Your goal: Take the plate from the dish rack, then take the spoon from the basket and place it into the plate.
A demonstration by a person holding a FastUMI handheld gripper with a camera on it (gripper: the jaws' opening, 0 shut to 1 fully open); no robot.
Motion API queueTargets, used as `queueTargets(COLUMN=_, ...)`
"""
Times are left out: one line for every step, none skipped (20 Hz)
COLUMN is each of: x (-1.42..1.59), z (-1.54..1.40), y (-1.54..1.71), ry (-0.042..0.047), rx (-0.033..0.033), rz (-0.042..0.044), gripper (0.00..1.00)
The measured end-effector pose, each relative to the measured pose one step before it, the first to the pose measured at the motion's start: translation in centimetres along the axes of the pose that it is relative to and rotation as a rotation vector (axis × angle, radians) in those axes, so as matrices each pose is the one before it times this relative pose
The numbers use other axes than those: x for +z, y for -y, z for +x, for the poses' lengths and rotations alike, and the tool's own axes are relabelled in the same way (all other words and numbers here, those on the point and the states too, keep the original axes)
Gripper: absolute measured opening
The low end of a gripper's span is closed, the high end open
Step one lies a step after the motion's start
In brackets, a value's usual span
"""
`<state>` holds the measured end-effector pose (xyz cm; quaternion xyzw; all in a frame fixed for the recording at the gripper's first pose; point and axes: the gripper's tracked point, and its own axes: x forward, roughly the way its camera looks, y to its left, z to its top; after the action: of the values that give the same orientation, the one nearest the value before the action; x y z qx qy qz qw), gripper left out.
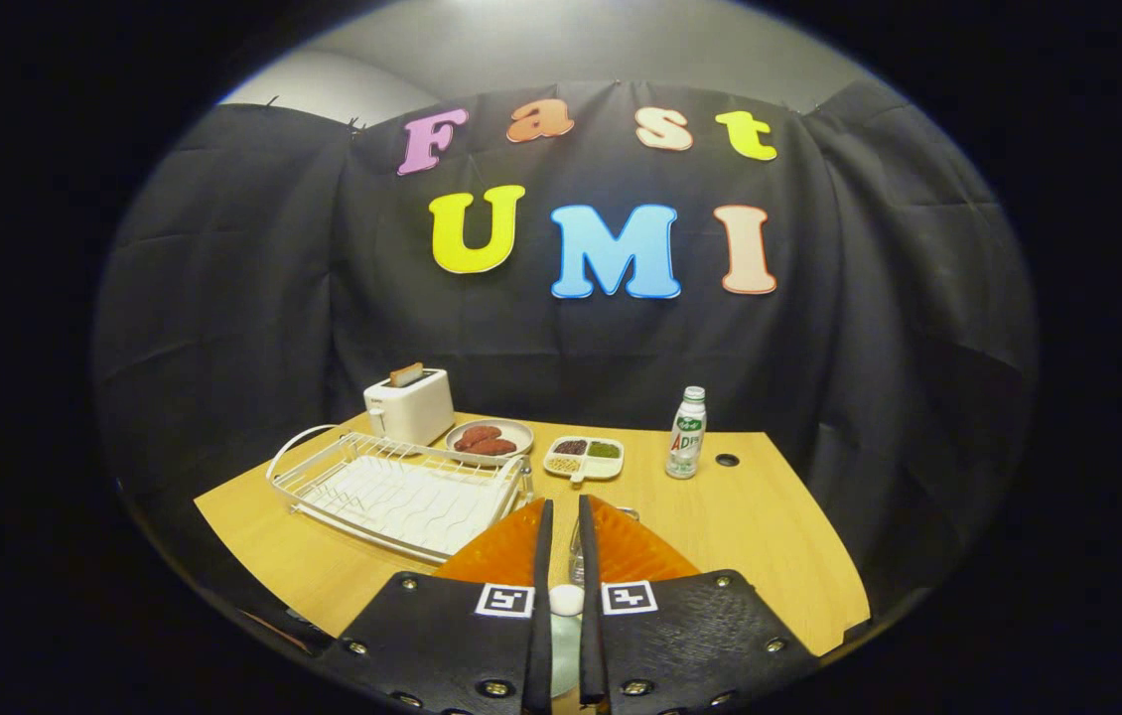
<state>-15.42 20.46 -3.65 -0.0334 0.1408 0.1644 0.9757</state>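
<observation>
dish racks: one (400, 489)
toasters: one (411, 405)
plates of food: one (490, 440)
divided trays: one (584, 458)
bottles: one (687, 433)
tables: one (770, 526)
grippers: one (562, 511), fingers nearly closed

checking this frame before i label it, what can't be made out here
- Gripper: its fingers stand close together around a white, spoon-like object; whether both press on it cannot be told.
- Table just ahead: covered by the fingers and their broad bases, so the plate and basket cannot be placed.
- Compartment tray: contents too small to identify.
- Bottle: label too small to make out.
- Dish rack: near corner hidden behind the fingers.
</observation>
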Motion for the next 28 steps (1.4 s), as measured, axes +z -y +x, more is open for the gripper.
queueTargets(x=-0.199, z=0.296, y=-0.623, ry=-0.00984, rx=0.00566, rz=-0.00202, gripper=0.11)
queueTargets(x=-0.312, z=0.297, y=-0.679, ry=-0.00699, rx=0.00969, rz=-0.00308, gripper=0.11)
queueTargets(x=-0.071, z=0.299, y=-0.689, ry=-0.00525, rx=0.00851, rz=-0.00432, gripper=0.11)
queueTargets(x=-0.275, z=0.344, y=-0.635, ry=-0.00535, rx=0.00627, rz=-0.00712, gripper=0.11)
queueTargets(x=-0.284, z=0.302, y=-0.472, ry=-0.00889, rx=0.00328, rz=-0.00791, gripper=0.11)
queueTargets(x=-0.305, z=0.388, y=-0.65, ry=-0.00686, rx=0.00739, rz=-0.00389, gripper=0.11)
queueTargets(x=-0.261, z=0.238, y=-0.485, ry=-0.00637, rx=0.00359, rz=-0.00206, gripper=0.1)
queueTargets(x=-0.504, z=0.481, y=-0.574, ry=-0.0111, rx=0.0043, rz=-0.00134, gripper=0.11)
queueTargets(x=-0.369, z=0.302, y=-0.351, ry=-0.00865, rx=0.00023, rz=-0.00075, gripper=0.11)
queueTargets(x=-0.459, z=0.485, y=-0.397, ry=-0.01193, rx=-0.00135, rz=-0.00061, gripper=0.1)
queueTargets(x=-0.423, z=0.352, y=-0.353, ry=-0.01164, rx=0.00046, rz=0.00253, gripper=0.1)
queueTargets(x=-0.507, z=0.475, y=-0.399, ry=-0.01672, rx=-0.00058, rz=0.00499, gripper=0.11)
queueTargets(x=-0.278, z=0.266, y=-0.368, ry=-0.01227, rx=-0.00021, rz=0.00636, gripper=0.11)
queueTargets(x=-0.078, z=0.189, y=-0.34, ry=-0.00297, rx=-0.0006, rz=0.0008, gripper=0.11)
queueTargets(x=-0.035, z=0.321, y=-0.022, ry=-0.00225, rx=-0.00619, rz=-0.00399, gripper=0.11)
queueTargets(x=-0.081, z=0.052, y=-0.097, ry=-0.00292, rx=-0.00618, rz=-0.00197, gripper=0.12)
queueTargets(x=-0.01, z=0.187, y=-0.133, ry=-0.00213, rx=-0.00134, rz=0.00038, gripper=0.12)
queueTargets(x=-0.068, z=0.217, y=-0.193, ry=-0.00282, rx=0.00108, rz=0.00244, gripper=0.12)
queueTargets(x=-0.069, z=0.206, y=-0.075, ry=-0.00418, rx=0.00079, rz=0.00185, gripper=0.12)
queueTargets(x=-0.159, z=0.183, y=-0.084, ry=-0.00806, rx=0.00258, rz=0.00069, gripper=0.12)
queueTargets(x=-0.146, z=0.103, y=-0.047, ry=-0.00449, rx=0.00475, rz=0.00036, gripper=0.12)
queueTargets(x=-0.087, z=0.307, y=-0.098, ry=-0.0062, rx=0.00452, rz=-0.00018, gripper=0.14)
queueTargets(x=-0.18, z=0.22, y=0.005, ry=-0.00419, rx=0.00159, rz=-0.00113, gripper=0.13)
queueTargets(x=-0.13, z=0.281, y=-0.033, ry=-0.00314, rx=0.00381, rz=-0.00241, gripper=0.13)
queueTargets(x=-0.025, z=0.202, y=-0.068, ry=-0.00368, rx=0.00498, rz=0.00095, gripper=0.14)
queueTargets(x=0.036, z=0.219, y=-0.177, ry=0.00246, rx=0.01107, rz=0.00282, gripper=0.17)
queueTargets(x=0.157, z=0.244, y=0.068, ry=0.00218, rx=0.00245, rz=0.00181, gripper=0.17)
queueTargets(x=0.257, z=0.058, y=0.332, ry=0.00253, rx=-0.00332, rz=-0.00211, gripper=0.17)
